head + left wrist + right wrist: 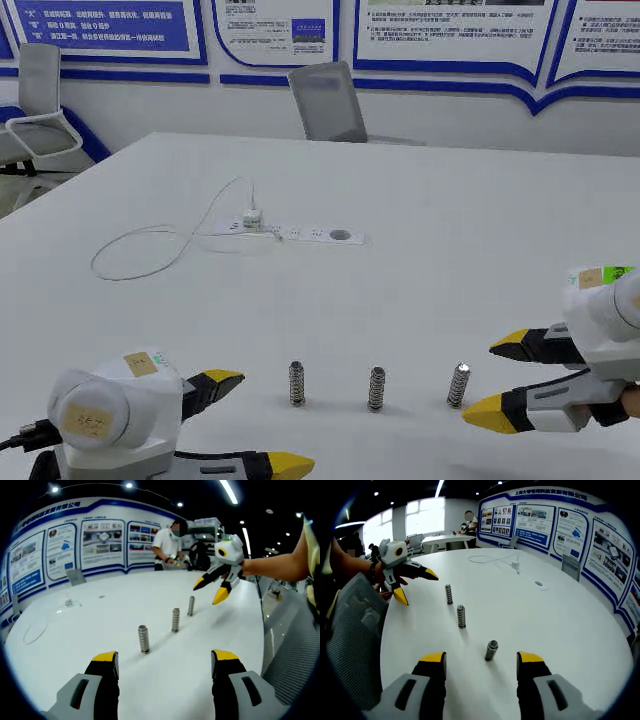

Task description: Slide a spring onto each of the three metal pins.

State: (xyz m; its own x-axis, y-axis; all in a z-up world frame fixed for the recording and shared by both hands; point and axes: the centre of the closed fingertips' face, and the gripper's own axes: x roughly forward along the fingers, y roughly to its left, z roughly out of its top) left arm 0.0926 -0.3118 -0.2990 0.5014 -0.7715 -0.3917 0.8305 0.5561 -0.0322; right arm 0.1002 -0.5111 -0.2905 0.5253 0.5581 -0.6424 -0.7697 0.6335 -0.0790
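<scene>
**Springs on all three, both grippers empty**

Three spring-wrapped pins stand in a row on the bench (420, 260): left pin (297, 383), middle pin (376, 388) and right pin (458, 384), which leans a little. The left gripper (268, 420) and right gripper (487, 380) flank them, jaws apart and holding nothing, likely because the job looks done.

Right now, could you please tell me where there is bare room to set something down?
Bare table lies right of the power strip and between that strip and the springs. The front is crowded: left gripper and right gripper flank them.
</scene>
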